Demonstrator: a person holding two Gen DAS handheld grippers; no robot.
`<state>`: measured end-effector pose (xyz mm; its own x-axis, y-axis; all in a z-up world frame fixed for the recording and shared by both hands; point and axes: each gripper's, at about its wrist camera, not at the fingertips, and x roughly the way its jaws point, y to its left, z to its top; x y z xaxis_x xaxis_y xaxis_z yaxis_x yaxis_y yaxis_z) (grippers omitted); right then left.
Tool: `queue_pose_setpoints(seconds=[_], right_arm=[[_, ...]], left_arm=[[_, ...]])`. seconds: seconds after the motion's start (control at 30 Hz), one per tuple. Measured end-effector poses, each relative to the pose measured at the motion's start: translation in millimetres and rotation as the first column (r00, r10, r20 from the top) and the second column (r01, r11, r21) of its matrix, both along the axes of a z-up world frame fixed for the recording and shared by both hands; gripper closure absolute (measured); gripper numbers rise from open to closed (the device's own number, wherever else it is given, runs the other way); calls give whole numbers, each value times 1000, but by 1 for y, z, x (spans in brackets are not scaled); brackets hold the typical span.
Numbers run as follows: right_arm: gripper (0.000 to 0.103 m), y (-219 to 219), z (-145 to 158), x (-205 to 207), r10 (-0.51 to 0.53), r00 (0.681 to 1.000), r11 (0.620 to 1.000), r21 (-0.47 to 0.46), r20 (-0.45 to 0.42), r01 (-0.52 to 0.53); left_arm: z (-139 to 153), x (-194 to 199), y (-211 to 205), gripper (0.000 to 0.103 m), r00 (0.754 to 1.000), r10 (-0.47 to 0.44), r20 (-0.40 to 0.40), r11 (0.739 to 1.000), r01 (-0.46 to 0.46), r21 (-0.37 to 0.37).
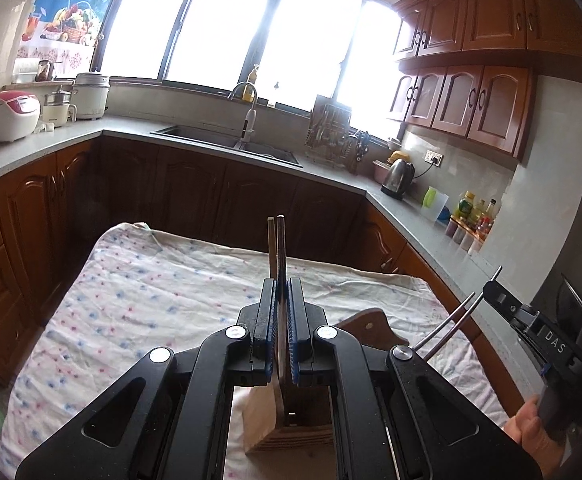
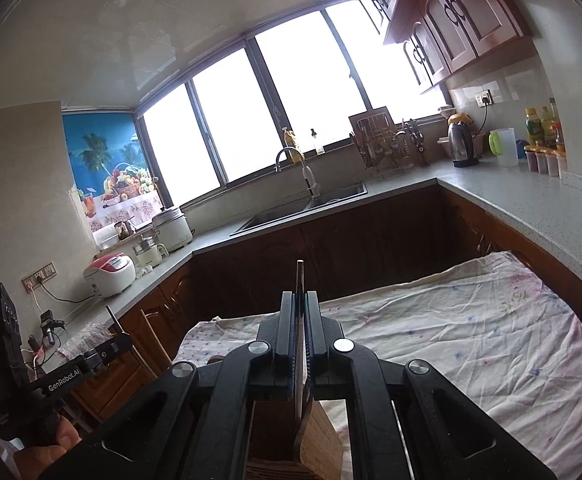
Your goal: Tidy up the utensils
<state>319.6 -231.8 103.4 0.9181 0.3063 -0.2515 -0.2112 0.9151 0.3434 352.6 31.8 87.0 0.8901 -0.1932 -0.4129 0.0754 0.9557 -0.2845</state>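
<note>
Left wrist view: left gripper (image 1: 282, 284), black with blue ribbed pads, clamped tight on a pair of thin wooden chopsticks (image 1: 276, 248). The sticks stand nearly upright between the pads, square tips rising past the fingertips toward the far cabinets, lower ends running down between the fingers. One stick pale, the other dark brown. Directly below the fingers, near edge of frame, sits a light wooden slotted utensil block (image 1: 287, 428) on the floral white cloth covering the table (image 1: 139, 292). Right gripper (image 1: 491, 290) shows at the right edge, a hand (image 1: 531, 432) on its grip, two curved metal rods by its tip.

Right wrist view: right gripper (image 2: 301, 304) closed on a thin flat metal utensil handle (image 2: 299, 280), upright, its tip just above the fingertips. The wider lower part drops between the fingers to the wooden block (image 2: 315, 440); contact with it unclear. Left gripper body far left.
</note>
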Motion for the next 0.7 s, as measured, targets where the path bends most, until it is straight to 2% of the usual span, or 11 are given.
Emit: queue_pose_setpoints(seconds=[0.27,0.63,0.7], right_arm=[[99,5,-27,7,12,997,1000,-5,-78,-12],[98,2,-29,11,16,994,1000,-4,-104,-17],[93,1,-29,11,20,995,1000,2,-100,-20]], left_arm=[[-19,3,-4,98,999,-6,-38,1000,7,13],[-17,6,-5,98,998,-12,-58,1000,13,16],[-16,5,-3,96,998,-12,-56,1000,12,12]])
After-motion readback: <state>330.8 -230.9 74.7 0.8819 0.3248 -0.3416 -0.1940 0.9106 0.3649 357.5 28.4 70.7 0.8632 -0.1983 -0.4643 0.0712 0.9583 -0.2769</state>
